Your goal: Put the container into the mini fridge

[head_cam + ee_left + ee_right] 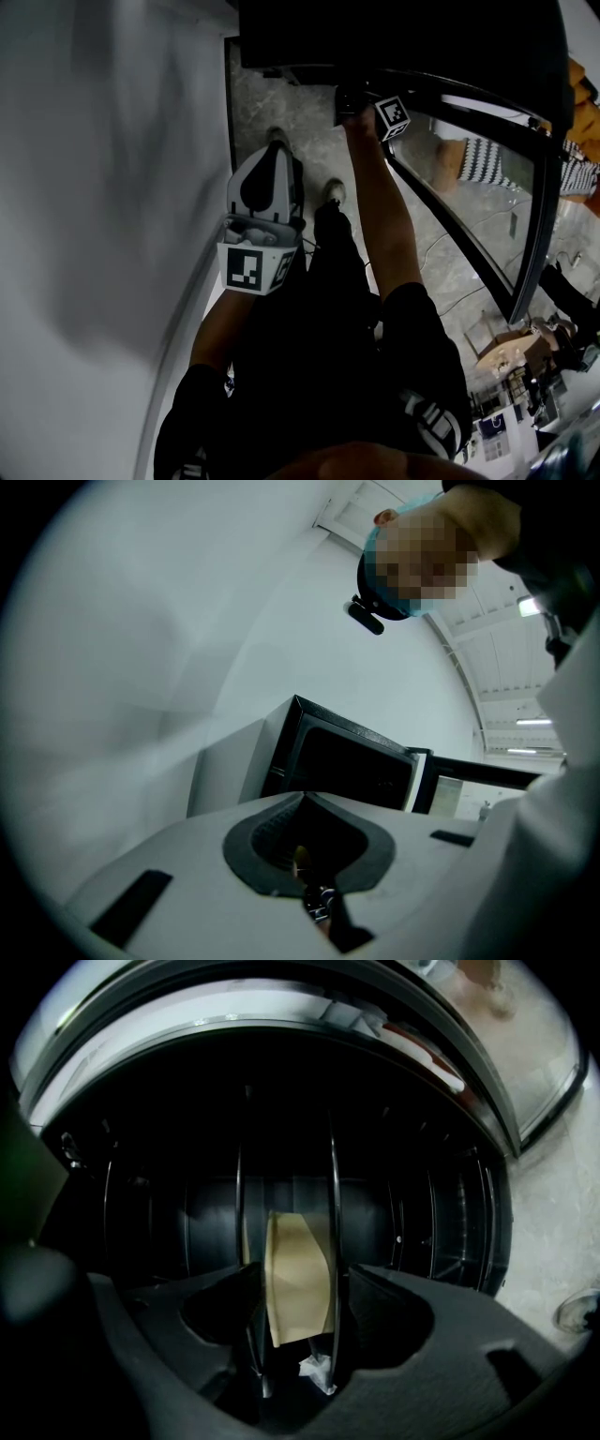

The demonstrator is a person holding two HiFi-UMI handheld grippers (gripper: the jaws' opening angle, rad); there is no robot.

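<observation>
right gripper [302, 1330] jaws held tan container [296, 1269], contents unseen | container was inside dark mini fridge [427, 1208] | left gripper [307, 885] jaws were pressed together, empty

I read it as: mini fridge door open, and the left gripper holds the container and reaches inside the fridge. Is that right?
Not quite. It is the right gripper, not the left, that holds the container and reaches inside the mini fridge. The right gripper view shows the container between its jaws. The left gripper is shut and empty. The door is open, as you said.
</observation>
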